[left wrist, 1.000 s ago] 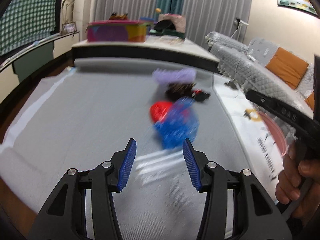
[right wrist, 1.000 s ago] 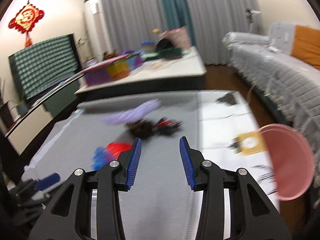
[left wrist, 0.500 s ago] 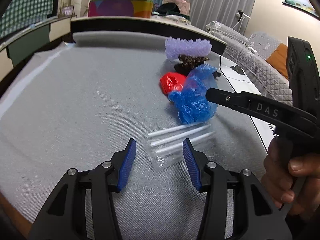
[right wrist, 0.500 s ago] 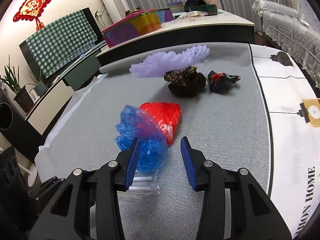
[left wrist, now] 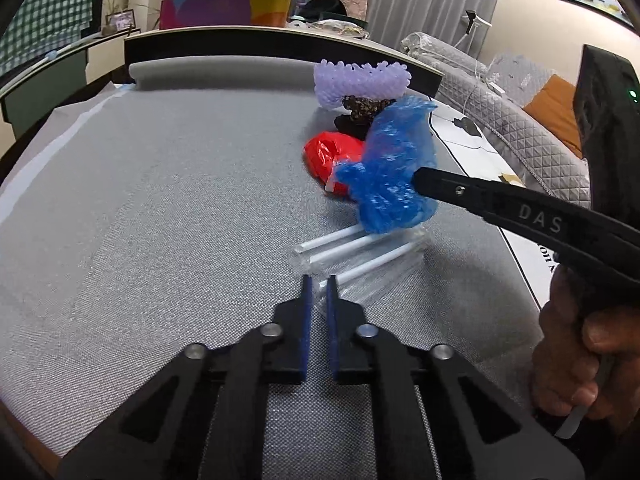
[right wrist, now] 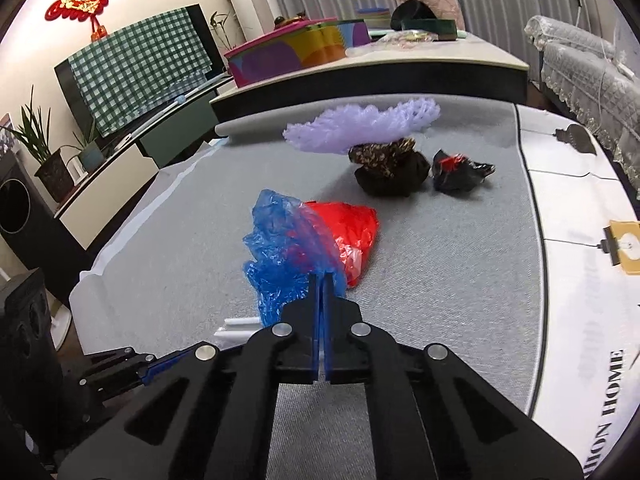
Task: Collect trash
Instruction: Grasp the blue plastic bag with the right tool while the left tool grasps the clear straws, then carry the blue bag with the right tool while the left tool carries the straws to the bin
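Observation:
My left gripper [left wrist: 317,280] is shut on the near end of a clear plastic packet of white straws [left wrist: 360,254] lying on the grey cloth. My right gripper [right wrist: 321,278] is shut on a crumpled blue plastic bag [right wrist: 286,252]; the bag also shows in the left wrist view [left wrist: 390,172], lifted slightly above the straws. A red plastic bag [right wrist: 352,232] lies just behind the blue one. Further back lie a dark patterned wrapper [right wrist: 386,168], a black wrapper with red [right wrist: 458,172] and a purple foam net [right wrist: 360,128].
The grey cloth [left wrist: 160,200] covers the table. A white printed mat [right wrist: 592,300] lies along its right side. A second table with a colourful box [right wrist: 296,54] stands behind. A quilted sofa [left wrist: 516,120] is at the right.
Both grippers have shut: the left on the straw packet, the right on the blue bag. The blue bag has risen slightly off the cloth.

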A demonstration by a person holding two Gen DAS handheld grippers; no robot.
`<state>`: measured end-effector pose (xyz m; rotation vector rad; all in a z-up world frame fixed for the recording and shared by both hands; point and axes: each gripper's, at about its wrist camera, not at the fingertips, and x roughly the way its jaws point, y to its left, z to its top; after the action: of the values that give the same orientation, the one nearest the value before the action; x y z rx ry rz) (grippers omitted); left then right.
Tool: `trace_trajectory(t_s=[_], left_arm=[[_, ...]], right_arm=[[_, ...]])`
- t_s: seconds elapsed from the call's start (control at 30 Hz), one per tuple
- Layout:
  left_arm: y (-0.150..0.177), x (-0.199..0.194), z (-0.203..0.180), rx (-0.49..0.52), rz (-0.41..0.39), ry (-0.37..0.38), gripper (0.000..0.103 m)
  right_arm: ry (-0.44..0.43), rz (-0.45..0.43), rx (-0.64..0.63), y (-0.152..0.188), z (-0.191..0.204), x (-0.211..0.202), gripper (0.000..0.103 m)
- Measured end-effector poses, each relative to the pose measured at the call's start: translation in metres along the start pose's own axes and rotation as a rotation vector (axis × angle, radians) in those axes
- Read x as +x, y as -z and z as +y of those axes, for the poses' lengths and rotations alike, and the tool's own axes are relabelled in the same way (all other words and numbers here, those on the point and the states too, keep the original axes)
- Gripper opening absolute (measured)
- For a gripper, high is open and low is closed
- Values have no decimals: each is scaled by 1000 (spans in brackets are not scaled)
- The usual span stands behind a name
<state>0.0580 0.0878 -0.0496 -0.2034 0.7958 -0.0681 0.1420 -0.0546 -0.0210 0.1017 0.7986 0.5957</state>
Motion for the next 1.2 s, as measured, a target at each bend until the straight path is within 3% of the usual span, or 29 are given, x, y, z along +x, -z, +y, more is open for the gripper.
trace_trajectory(t_s=[0.73, 1.2], left_arm=[[-15, -45, -24, 31, -146, 3, 0], [-24, -69, -65, 99, -209, 17, 0]], right_arm=[[113, -187, 11, -23, -24, -108, 1], [202, -277, 21, -26, -48, -182, 1]])
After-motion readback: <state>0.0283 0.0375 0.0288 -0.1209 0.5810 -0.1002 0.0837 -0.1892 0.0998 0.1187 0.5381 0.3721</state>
